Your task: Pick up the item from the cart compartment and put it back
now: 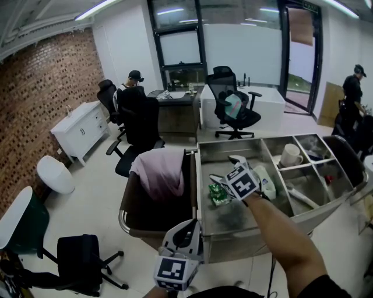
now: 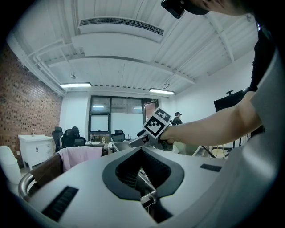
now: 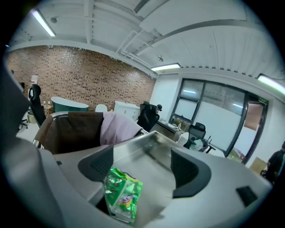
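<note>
The room is bright and evenly lit by ceiling tubes (image 1: pixel 96 9) and pale daylight through the windows (image 1: pixel 242 49), which wash out to white. Shadows are soft, deepest inside the bin (image 1: pixel 157 209). The steel tray (image 1: pixel 233 218) carries a dull sheen. Both gripper views are fisheye, ringed in black (walls and beams bow strongly). The packet (image 3: pixel 122 193) looks fairly sharp.

Steel cart compartment (image 1: pixel 224 156) holds green packet (image 1: pixel 218 192), white bottle (image 1: pixel 266 181).
</note>
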